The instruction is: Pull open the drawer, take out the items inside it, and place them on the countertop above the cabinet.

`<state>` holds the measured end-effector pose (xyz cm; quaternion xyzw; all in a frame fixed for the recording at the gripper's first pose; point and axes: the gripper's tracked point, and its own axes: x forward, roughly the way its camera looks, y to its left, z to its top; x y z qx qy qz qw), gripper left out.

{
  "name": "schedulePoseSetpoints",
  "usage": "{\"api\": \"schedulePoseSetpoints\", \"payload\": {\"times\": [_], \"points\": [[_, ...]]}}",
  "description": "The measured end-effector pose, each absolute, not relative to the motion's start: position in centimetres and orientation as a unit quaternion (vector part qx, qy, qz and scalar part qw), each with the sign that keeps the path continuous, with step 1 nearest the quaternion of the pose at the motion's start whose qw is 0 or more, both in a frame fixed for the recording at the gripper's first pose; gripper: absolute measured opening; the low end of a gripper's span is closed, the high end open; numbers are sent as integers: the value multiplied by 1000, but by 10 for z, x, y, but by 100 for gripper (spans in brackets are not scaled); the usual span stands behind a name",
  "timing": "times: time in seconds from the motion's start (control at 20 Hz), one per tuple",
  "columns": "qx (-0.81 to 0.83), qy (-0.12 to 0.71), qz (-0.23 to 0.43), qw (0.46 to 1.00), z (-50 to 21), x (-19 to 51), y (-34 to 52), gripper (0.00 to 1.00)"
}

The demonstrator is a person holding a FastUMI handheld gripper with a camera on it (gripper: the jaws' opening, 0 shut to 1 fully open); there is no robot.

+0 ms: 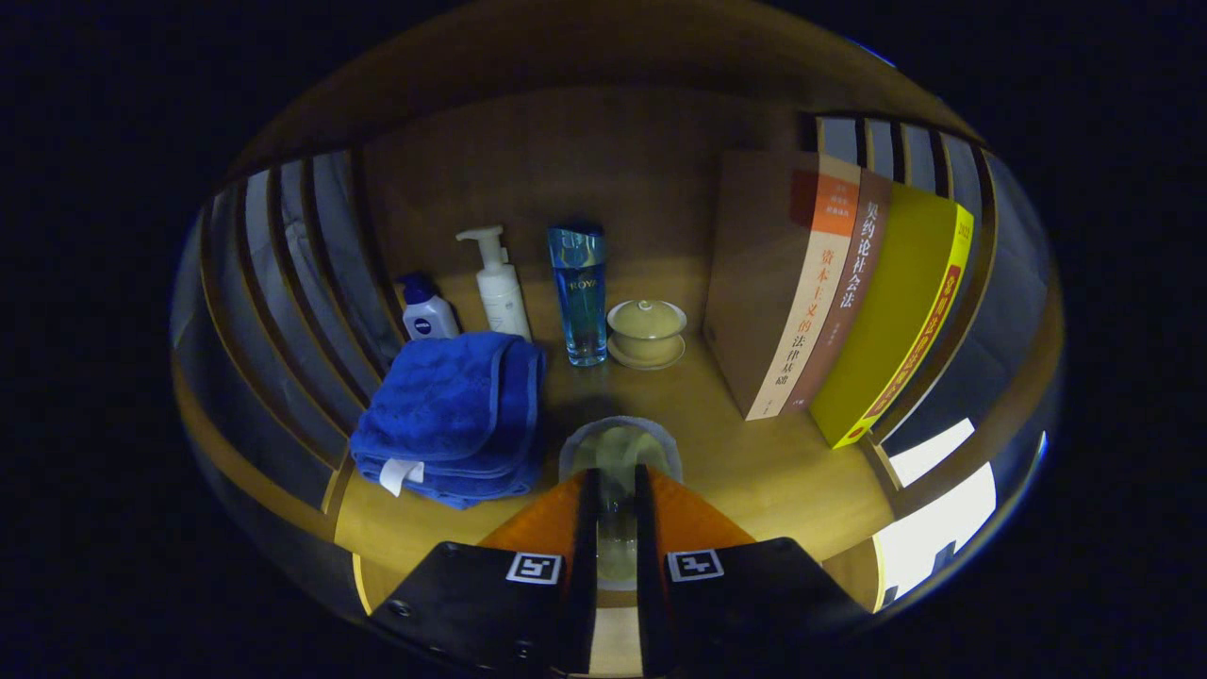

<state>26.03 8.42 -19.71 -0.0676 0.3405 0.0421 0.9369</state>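
Note:
My gripper is shut on a small clear glass cup. Its round rim shows just ahead of the fingertips and its body sits between the two fingers. The cup is low over the wooden countertop; whether it touches the wood is hidden by the fingers. A folded blue towel lies on the countertop right beside the cup, to its left.
Beyond the fingers, along the back panel, stand a small blue-capped bottle, a white pump bottle, a tall blue bottle and a lidded tea bowl on a saucer. Upright books lean at the right. Slatted side walls enclose the shelf.

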Motion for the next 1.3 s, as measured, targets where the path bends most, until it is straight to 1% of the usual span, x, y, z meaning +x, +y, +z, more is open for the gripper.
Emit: {"api": "schedulePoseSetpoints", "payload": {"times": [0.05,0.25,0.5,0.55,0.65,1.05,1.3], "points": [[-69,336,40,938,-198,263,83,27],[-65,308,46,948,-188,269,88,33],[-79,252,56,963,-158,249,88,93],[-78,237,57,967,-148,239,88,97],[-70,211,61,973,-134,219,89,98],[-91,122,67,986,-87,121,75,98],[-83,105,79,988,-86,52,69,97]]}}
